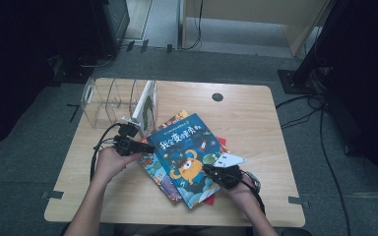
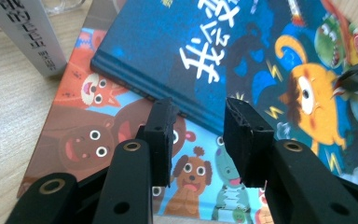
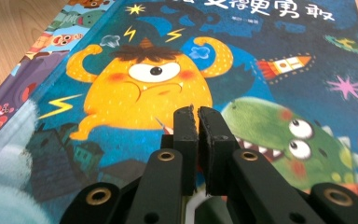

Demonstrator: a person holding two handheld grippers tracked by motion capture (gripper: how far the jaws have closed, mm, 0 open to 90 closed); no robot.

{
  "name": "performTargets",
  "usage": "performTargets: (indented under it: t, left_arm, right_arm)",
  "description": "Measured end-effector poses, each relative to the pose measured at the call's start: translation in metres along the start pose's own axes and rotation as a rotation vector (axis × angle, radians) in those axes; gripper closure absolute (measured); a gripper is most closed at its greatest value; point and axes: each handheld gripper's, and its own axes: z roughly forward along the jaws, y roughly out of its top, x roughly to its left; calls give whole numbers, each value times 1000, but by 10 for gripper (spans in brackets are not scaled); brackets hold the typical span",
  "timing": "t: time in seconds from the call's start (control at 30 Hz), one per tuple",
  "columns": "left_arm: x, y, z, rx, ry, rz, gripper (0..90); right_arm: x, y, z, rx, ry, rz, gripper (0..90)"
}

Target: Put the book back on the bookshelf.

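A blue picture book (image 1: 187, 147) with an orange one-eyed monster on its cover tops a fanned stack of books at the table's middle. Beneath it lies a book with cartoon animals (image 2: 88, 126). My left gripper (image 1: 144, 146) is at the blue book's left edge. In the left gripper view it (image 2: 198, 126) is open, its jaws hanging just above the blue book's (image 2: 223, 42) spine with nothing pressed between them. My right gripper (image 1: 208, 170) is over the cover's lower right. Its jaws (image 3: 198, 116) are shut together, empty, above the blue book (image 3: 242, 56).
A clear acrylic book holder (image 1: 106, 101) stands at the table's back left, with a white book (image 1: 145, 105) upright in its right end. A red book (image 1: 221, 142) peeks out under the stack. Bare wood (image 1: 256, 113) lies to the right; a round cable hole (image 1: 217, 97) sits near the back edge.
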Motion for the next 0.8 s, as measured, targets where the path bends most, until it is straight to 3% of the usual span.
performTargets:
  t: [0.2, 0.47, 0.63, 0.8]
  left_arm:
    - [1, 0, 1, -37, -16, 6, 625]
    - [1, 0, 8, -10, -15, 35, 615]
    - [2, 0, 8, -28, -32, 35, 608]
    - [2, 0, 8, -33, -30, 39, 634]
  right_arm:
    - [-1, -6, -9, 3, -21, 6, 900]
    - [-7, -18, -24, 1, -78, 47, 882]
    - [-14, -25, -34, 1, -112, 86, 855]
    - [-14, -32, -43, 9, -141, 113, 900]
